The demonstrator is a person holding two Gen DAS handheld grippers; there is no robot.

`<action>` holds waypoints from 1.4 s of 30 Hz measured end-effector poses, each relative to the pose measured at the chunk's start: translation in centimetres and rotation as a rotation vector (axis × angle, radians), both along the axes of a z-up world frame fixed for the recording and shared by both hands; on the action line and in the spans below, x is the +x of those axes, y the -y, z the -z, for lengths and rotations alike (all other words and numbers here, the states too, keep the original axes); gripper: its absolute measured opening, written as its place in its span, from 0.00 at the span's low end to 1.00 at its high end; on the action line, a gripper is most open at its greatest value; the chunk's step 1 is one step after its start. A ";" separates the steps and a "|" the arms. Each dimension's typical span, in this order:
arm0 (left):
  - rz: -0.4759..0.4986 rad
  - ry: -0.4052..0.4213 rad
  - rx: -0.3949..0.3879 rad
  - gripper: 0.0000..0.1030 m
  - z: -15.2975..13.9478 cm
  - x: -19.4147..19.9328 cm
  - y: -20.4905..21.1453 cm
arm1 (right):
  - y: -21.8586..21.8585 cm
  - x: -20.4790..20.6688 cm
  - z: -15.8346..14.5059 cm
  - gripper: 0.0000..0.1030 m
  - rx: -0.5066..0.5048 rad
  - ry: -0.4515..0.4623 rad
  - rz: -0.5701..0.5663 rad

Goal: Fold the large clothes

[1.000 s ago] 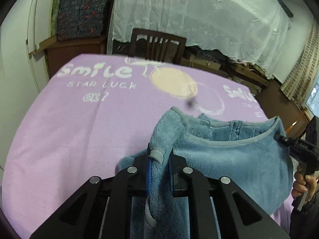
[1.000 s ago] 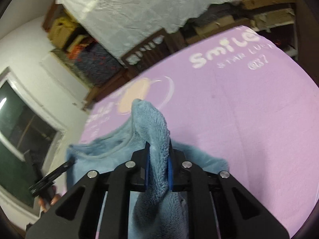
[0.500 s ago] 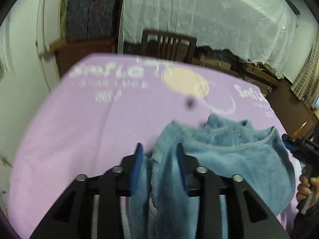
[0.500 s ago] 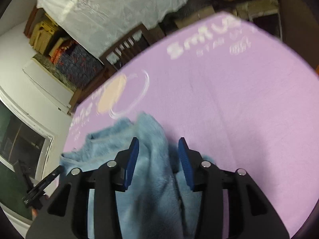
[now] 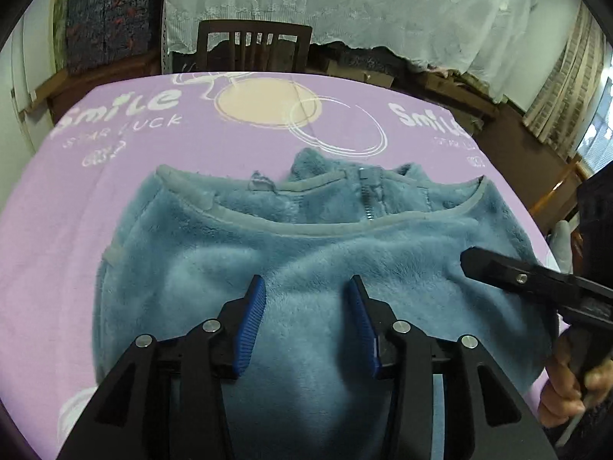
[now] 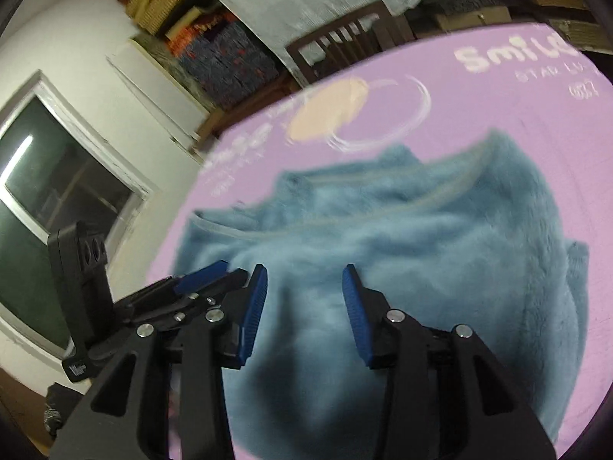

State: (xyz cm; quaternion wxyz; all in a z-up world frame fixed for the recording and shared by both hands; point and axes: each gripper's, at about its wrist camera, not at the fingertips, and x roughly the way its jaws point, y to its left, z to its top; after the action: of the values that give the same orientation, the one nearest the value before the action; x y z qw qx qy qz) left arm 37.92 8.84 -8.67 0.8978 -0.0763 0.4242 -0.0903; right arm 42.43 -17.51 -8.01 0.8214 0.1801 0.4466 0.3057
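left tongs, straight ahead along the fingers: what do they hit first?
Probably the blue fleece garment: the open left tongs point across its top, toward the zipper edge. Depth unclear; they may skim above it.

Blue fleece garment motion-blurred

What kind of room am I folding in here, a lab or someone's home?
Most likely a lived-in home room used partly for storage. The blue fleece garment lies on a purple printed blanket, with a wooden chair behind it, goods under a white sheet, and stacked baskets and boxes by a window.
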 end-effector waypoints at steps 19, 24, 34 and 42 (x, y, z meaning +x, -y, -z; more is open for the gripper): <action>-0.068 0.051 -0.083 0.45 -4.4 -3.8 -3.1 | 12.7 -3.9 0.2 0.27 0.118 -0.059 0.347; 0.019 0.077 -0.014 0.51 -5.0 -5.5 1.6 | 10.4 -8.2 -1.6 0.28 0.151 -0.011 0.293; 0.033 -0.014 0.068 0.53 -0.1 -5.2 3.4 | 9.5 -9.5 2.0 0.21 0.113 -0.156 0.254; 0.032 0.005 0.017 0.53 -2.7 -5.1 3.1 | 10.6 -12.6 0.5 0.58 0.155 -0.134 0.329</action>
State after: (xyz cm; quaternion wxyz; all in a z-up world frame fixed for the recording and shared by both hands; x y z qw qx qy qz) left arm 32.84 5.70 -5.94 0.8979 -0.0616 0.4239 -0.1014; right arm 29.78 -28.07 -8.52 0.8124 0.3333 0.4400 0.1880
